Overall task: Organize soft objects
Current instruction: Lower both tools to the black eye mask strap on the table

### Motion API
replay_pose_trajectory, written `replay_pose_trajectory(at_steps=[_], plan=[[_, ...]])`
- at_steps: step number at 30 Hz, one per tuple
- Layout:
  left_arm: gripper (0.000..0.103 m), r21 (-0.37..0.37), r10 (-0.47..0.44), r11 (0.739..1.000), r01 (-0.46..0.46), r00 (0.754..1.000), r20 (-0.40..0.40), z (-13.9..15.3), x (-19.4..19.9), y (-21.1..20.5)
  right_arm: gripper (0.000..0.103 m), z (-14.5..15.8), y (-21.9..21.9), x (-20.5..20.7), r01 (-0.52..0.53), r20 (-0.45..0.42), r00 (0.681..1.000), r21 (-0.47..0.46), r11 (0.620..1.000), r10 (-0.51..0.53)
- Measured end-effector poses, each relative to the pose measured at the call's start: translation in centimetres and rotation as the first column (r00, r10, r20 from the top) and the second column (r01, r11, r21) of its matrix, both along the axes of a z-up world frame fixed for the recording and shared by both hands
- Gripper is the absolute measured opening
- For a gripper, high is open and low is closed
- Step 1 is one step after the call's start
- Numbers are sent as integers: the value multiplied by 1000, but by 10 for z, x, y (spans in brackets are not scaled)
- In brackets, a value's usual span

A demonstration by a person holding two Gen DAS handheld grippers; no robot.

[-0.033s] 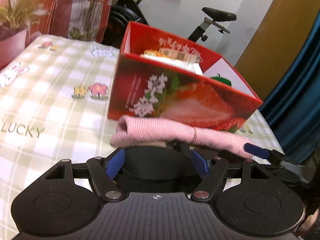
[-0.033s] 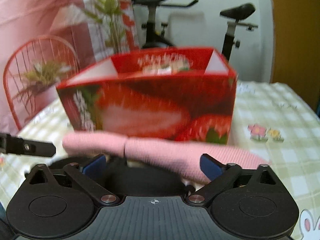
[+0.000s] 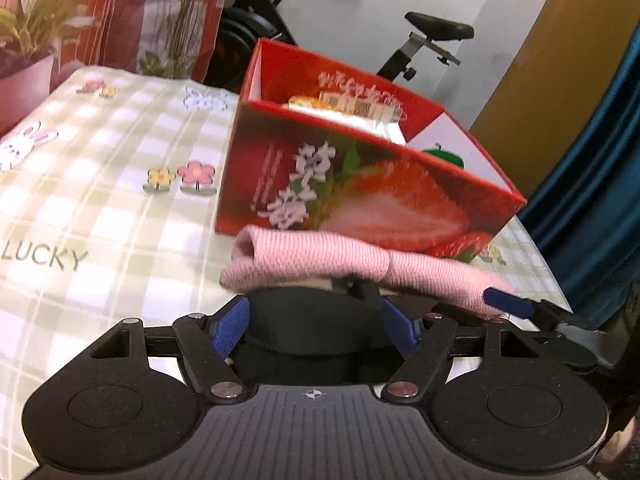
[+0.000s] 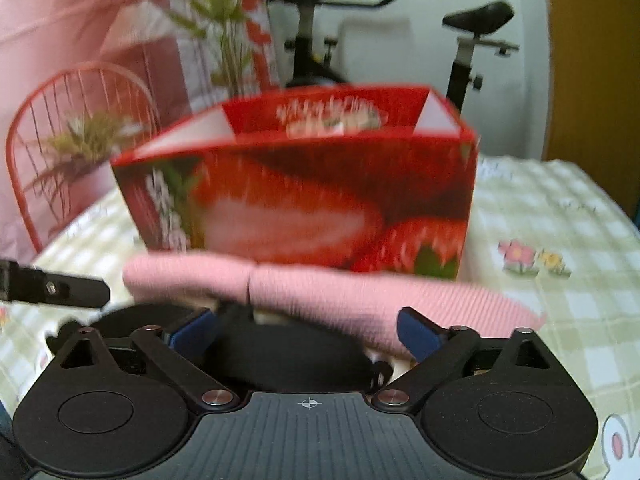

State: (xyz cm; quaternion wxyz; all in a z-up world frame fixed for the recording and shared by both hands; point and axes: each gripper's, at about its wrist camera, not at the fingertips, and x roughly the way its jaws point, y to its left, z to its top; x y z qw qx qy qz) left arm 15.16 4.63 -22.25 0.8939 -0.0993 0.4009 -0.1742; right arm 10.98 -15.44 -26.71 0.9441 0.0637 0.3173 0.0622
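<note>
A pink knitted cloth (image 3: 320,256) lies folded across a black soft bundle (image 3: 312,348), just in front of a red strawberry box (image 3: 260,184). My left gripper (image 3: 316,320) has both blue pads against the sides of the black bundle. The right gripper's fingertip (image 3: 508,305) shows by the cloth's right end. In the right wrist view the pink cloth (image 4: 320,292) and the black bundle (image 4: 280,360) sit between the jaws of my right gripper (image 4: 306,332). Those jaws are closing, and the right pad stands clear of the bundle. The red box (image 4: 320,200) is blurred.
A packet (image 3: 348,110) lies inside the box. The checked tablecloth (image 3: 100,220) spreads to the left. A potted plant (image 3: 24,68), a red wire chair (image 4: 60,140), an exercise bike (image 3: 432,40) and a blue curtain (image 3: 592,200) stand beyond the table's edges.
</note>
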Motion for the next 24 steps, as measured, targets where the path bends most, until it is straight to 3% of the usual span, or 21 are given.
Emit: replay_pose_trajectory(at_steps=[12,24], plan=[[75,-3,66,998,-66,994,-83,-30,18,5,89,-24,-6,-4,-12,-58,998,50,999,15],[75,-96,73,991,-88,986,-153,-43,33,5,90,-29,-7,-4,-21,-40,999,56,998,24]])
